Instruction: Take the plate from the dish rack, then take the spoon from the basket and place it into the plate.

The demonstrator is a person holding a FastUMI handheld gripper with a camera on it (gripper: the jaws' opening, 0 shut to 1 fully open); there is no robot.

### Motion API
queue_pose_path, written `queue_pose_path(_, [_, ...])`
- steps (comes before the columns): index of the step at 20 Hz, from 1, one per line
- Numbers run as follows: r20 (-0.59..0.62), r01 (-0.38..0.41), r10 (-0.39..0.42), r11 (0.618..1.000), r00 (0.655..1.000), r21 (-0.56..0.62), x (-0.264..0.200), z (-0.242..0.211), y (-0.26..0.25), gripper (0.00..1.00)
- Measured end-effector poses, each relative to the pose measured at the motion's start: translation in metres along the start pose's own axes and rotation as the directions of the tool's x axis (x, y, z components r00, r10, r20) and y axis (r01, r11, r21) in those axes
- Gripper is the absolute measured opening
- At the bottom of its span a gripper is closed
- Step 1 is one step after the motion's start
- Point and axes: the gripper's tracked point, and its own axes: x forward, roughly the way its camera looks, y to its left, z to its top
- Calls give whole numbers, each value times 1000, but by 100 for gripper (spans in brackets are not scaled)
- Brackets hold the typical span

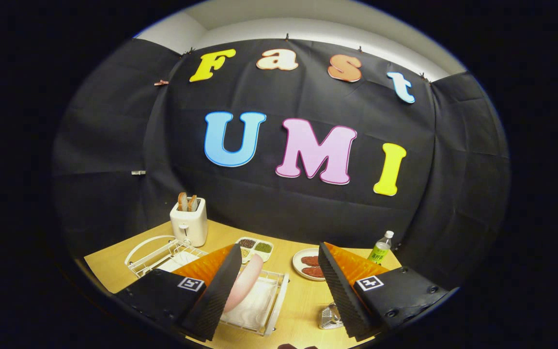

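Plate (244,287): one, pale pink, standing on edge in the white wire dish rack (279,295), just inside the left finger of the gripper (276,286) and partly hidden by it. Judged rigid and smooth, probably ceramic or melamine; likely slippery at the glaze and liable to chip if dropped. Best hold: the exposed upper rim, one finger on each face, then lift straight up out of the wires.

Gripper: fingers spread wide apart, holding nothing; the plate lies against the inner side of the left finger, the right finger well clear of it.

Dish rack: sits on a wooden table (303,310), with a white cloth or mat under its wires.

Basket (328,317): small, metallic, by the right finger's inner edge, mostly hidden; spoon not discernible.

Further items, beyond the fingers: divided tray (255,247) of grains or beans; white toaster (189,221) with bread slices in it; a second plate (303,264) bearing reddish-brown pieces; clear bottle (381,247) with green label.
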Motion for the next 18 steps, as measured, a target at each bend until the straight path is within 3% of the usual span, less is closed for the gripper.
queue_pose_path(5, [-162,33,-38,999,986,-38,47,-36,23,96])
queue_pose_path(8, [-301,60,-56,998,952,4,69,-74,33,95])
queue_pose_path(11, [-423,140,-97,988,901,70,82,-108,30,78])
queue_pose_path(16, [-507,129,-55,985,860,112,87,-128,46,48])
queue_pose_path(18, [-535,181,-78,973,841,144,89,-131,43,40])
